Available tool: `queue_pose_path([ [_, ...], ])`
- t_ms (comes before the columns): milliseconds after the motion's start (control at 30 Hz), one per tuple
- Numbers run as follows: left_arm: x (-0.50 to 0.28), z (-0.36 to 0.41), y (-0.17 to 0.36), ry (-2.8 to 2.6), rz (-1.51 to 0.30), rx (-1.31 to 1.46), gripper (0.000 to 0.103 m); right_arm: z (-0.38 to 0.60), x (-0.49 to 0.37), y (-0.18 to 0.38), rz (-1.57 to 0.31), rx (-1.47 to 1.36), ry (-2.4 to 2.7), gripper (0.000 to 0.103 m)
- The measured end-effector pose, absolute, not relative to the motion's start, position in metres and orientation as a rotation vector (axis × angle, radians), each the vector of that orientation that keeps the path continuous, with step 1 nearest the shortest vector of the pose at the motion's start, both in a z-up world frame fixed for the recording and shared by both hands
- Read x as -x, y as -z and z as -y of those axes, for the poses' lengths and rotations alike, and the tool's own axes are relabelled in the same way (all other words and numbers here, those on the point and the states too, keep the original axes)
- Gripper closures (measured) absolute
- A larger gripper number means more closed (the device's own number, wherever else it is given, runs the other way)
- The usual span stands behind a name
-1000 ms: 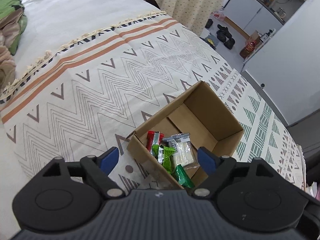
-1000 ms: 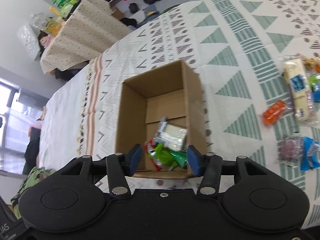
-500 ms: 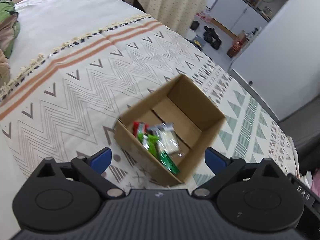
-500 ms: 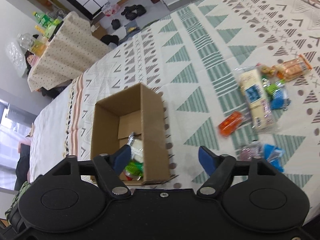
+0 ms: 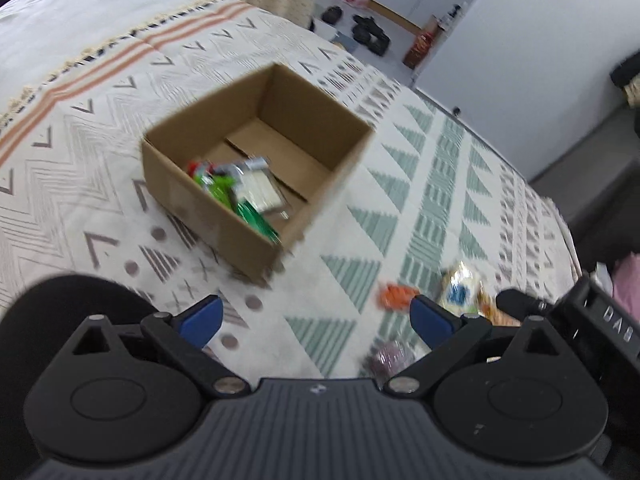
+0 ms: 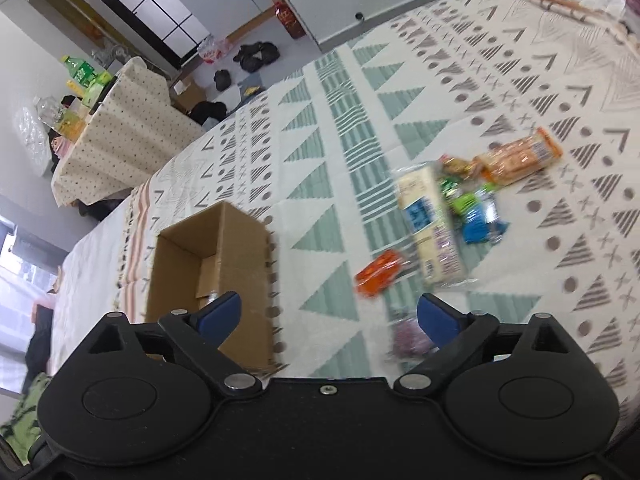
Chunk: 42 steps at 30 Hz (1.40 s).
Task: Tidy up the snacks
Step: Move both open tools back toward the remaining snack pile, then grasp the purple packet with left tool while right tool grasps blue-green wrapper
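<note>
An open cardboard box (image 5: 256, 160) sits on the patterned bedspread and holds several snack packets (image 5: 236, 188), green, red and clear. It also shows in the right wrist view (image 6: 208, 264). Loose snacks lie to its right: an orange packet (image 6: 378, 272), a long white-and-blue pack (image 6: 430, 224), a blue packet (image 6: 482, 224), an orange biscuit pack (image 6: 518, 158) and a purple packet (image 6: 408, 338). My left gripper (image 5: 316, 316) is open and empty, above the spread in front of the box. My right gripper (image 6: 328, 314) is open and empty, between the box and the loose snacks.
The bedspread (image 6: 400, 100) covers a bed. Beyond its far edge are a dotted cloth-covered table (image 6: 120, 132) with bottles, shoes on the floor (image 6: 256, 54) and white cabinets. The right gripper's body (image 5: 592, 320) shows at the right of the left wrist view.
Both grippers pulled back from over the box and swung right, toward the loose snacks. Both sets of jaws opened wider. The box's contents did not move.
</note>
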<state>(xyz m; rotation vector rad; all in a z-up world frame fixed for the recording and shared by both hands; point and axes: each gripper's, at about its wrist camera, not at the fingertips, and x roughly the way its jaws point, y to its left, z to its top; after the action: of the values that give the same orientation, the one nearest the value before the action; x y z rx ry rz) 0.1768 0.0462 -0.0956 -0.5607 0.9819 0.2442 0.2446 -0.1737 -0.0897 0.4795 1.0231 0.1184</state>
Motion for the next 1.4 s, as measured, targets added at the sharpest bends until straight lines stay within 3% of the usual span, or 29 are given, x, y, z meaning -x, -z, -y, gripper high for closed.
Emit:
queue_pose_path([
  [833,-0.173,0.051,0.142,-0.154,-1.009,0.373,0.005,0.266,-0.22,0.118,-0.972,-0.35,-0.172,0.008],
  [1000,-0.189,0.069,0.151,-0.107,-1.021,0.324,0.007,0.278,-0.227,0.127,-0.967,-0.322,-0.203,0.017],
  [1400,-0.228,0.08,0.185,-0.095,-1.089,0.271,0.031,0.299,-0.262,0.16,-1.018,-0.324,-0.154,0.035],
])
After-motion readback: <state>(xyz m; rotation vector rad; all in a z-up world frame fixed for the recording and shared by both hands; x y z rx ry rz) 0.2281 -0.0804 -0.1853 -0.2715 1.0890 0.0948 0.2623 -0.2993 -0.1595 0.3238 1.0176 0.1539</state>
